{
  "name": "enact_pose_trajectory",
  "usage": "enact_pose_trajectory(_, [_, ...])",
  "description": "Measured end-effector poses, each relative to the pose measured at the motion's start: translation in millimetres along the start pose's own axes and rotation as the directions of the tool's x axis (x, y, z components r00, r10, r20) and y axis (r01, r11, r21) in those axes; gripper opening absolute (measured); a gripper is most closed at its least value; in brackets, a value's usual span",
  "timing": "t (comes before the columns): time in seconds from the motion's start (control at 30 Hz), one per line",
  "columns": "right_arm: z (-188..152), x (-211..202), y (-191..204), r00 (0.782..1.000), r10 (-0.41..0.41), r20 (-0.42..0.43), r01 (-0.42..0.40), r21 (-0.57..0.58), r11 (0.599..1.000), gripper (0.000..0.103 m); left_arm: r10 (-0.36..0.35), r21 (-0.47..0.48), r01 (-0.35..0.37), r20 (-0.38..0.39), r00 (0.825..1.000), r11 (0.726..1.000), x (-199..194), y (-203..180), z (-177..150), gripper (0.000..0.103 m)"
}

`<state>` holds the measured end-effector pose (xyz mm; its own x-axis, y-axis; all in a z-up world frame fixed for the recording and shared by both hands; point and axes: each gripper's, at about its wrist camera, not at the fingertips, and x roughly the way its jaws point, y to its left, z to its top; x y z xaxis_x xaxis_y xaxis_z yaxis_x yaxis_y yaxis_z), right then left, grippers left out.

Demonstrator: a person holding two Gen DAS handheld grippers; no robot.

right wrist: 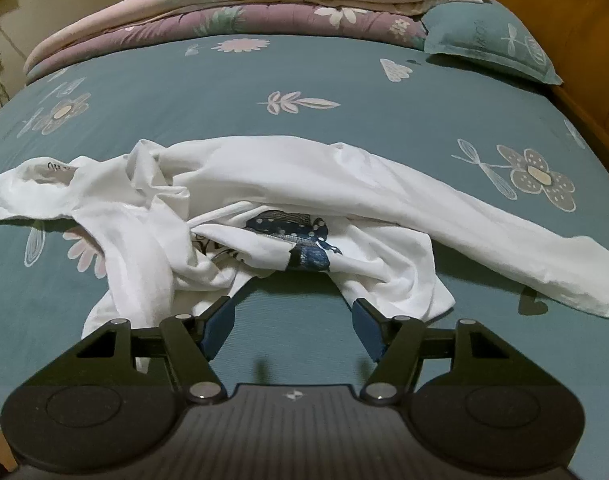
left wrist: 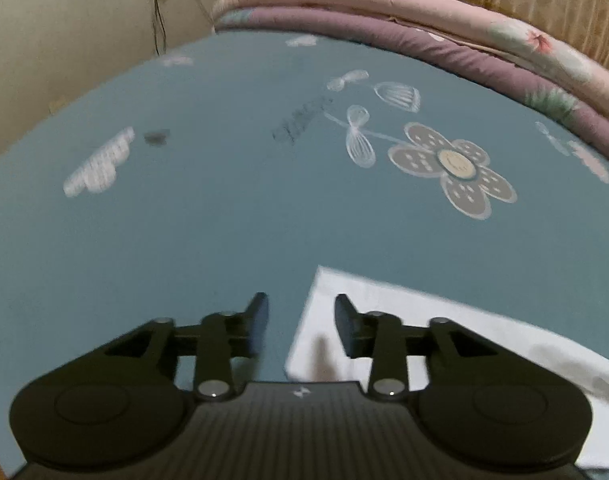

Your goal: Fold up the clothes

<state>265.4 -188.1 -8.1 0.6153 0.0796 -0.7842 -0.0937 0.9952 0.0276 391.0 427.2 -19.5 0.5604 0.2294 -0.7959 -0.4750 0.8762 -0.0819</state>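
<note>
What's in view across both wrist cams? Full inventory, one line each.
white T-shirt: 1, white with a dark blue print, crumpled in the middle of the bed; one flat corner shows in the left wrist view
bedsheet: 1, teal with flower and leaf prints, covers the bed
folded quilts: 2 stacked, pink over purple, floral, along the far edge of the bed
pillow: 1, teal, far right next to the quilts
headboard: 1, orange-brown wood, right edge
wall: cream, with cables hanging, far left
left gripper: 1, black, open, over the shirt's corner edge
right gripper: 1, black with blue pads, open, just short of the shirt's near edge
</note>
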Motion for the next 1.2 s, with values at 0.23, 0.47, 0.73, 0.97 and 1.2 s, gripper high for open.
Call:
enact_pose_trajectory(0.23, [2,2,11,1.0,0.022,-0.004,-0.022,-0.016,1.0,0.07,-0.132,0.094,0.14,-0.083,0.988,0.986,-22,-40,-57,0.047])
enact_pose_trajectory(0.47, [-7,-4,6,1.0,-0.002,-0.023,0.002,0.0,1.0,0.07,-0.396,0.279,0.44,-0.2,0.896,0.854,-61,-153,-117,0.066])
enact_pose_trajectory(0.73, [-37,-9,-39,0.996,-0.042,-0.074,0.048,0.077,0.996,0.07,-0.542,0.31,0.643,-0.354,0.762,0.701,-79,-250,-177,0.067])
enact_pose_trajectory(0.97, [-35,9,-87,0.998,0.044,-0.04,-0.04,0.097,0.994,0.07,-0.549,0.338,0.636,-0.325,0.771,0.693,-122,-285,-195,0.074])
enact_pose_trajectory(1.2, [15,21,-116,0.972,0.225,0.069,-0.223,-0.034,0.974,0.07,-0.484,0.368,0.525,-0.203,0.851,0.768,-148,-316,-187,0.074])
